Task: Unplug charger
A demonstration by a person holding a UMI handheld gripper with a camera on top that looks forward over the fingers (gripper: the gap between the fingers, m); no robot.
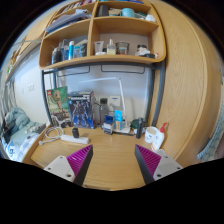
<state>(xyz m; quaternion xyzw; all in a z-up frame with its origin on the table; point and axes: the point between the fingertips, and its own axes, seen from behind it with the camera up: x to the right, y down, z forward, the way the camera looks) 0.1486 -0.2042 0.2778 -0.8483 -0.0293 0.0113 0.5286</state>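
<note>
The hand-held gripper (113, 162) hangs released, well short of the white charger (74, 133) on the desk (110, 150).

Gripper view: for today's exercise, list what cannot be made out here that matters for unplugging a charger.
- Charger and socket: too small to pick out among the clutter along the wall behind the desk.
- Cable: a white lead lies beyond the gripper, whose fingers stand open; its ends are lost in the clutter.
- Shelf items: too small to name.
</note>
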